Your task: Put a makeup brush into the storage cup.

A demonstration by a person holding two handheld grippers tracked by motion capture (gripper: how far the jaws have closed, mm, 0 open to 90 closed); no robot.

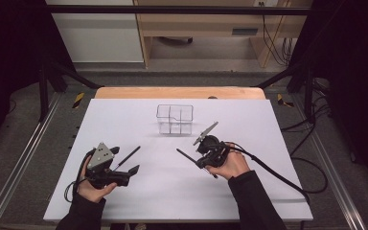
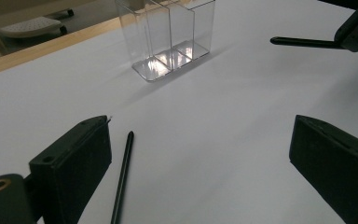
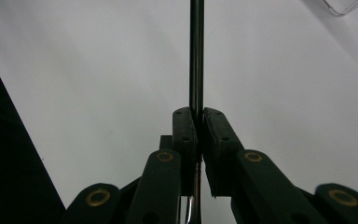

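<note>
Nearest the person, the left tongs (image 1: 135, 162) rest low on the white rectangular worktop (image 1: 124, 120), held in the left hand (image 1: 92, 184), well in front and to the left of the clear plastic divided box (image 1: 174, 119). Their jaws stand wide apart with nothing gripped. A thin black pen (image 2: 122, 176) lies flat on the worktop between those jaws, close beside the left one; whether it touches that jaw cannot be told. It points roughly toward the clear box.

A little farther on, in front and slightly right of the clear box, the right hand (image 1: 232, 165) carries the right tongs (image 3: 199, 115) above the worktop. Their jaws are clamped tight on a second thin black pen (image 3: 196, 56), gripped near one end. In the right gripper view its shaft runs straight out beyond the jaws. In the high view it reaches toward the left, off the surface.

Farthest out stands the clear box itself, upright near the middle of the worktop's far half, its compartments holding nothing. Both pens are outside it
</note>
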